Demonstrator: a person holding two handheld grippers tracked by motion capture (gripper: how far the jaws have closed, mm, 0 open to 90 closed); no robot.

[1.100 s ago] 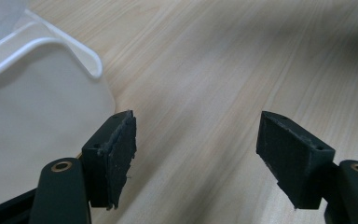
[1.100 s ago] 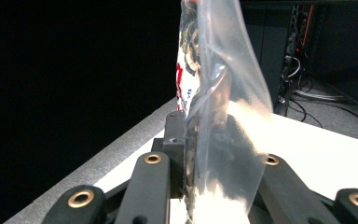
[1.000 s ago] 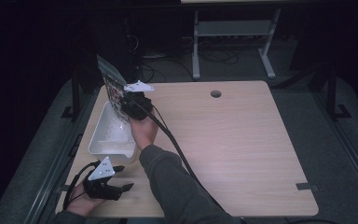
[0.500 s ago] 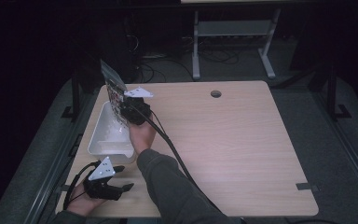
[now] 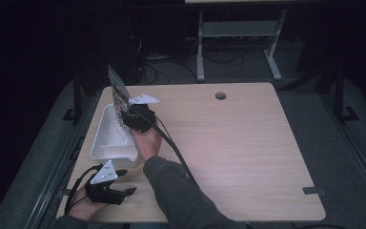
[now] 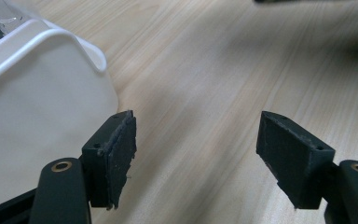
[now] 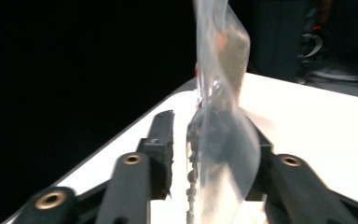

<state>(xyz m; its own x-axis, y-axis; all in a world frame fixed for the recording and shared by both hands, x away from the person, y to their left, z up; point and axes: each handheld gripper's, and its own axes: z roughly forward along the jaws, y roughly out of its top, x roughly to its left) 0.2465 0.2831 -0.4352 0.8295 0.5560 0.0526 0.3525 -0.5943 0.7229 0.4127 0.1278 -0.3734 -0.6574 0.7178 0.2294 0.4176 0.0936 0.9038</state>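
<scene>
- Clear plastic makes up the bag [image 7: 219, 135], which has dark little bits inside. It stands up tall between the two black jaws of the right gripper [image 7: 209, 154].
- From the right gripper view, the left jaw has a gap between it and the bag. The right jaw sits behind the bag, and I cannot tell if it touches. These jaws have just been opening.
- From the high view, the right gripper [image 5: 132, 114] is over the right edge of the white tub [image 5: 106, 143]. The bag [image 5: 117, 93] sticks up from it, leaning toward the far left.
- The white tub sits at the left side of the wooden table [image 5: 248, 152].
- A hand [image 5: 147, 142] in a dark sleeve [image 5: 176, 191] holds the right gripper, and a black cable [image 5: 171, 143] runs back over the arm.
- The left gripper [image 5: 124, 191] rests low on the near left part of the table, just in front of the tub.
- In the left gripper view, its two jaws are wide apart with bare wood between them. The tub [image 6: 37, 93] is just beside the left jaw.
</scene>
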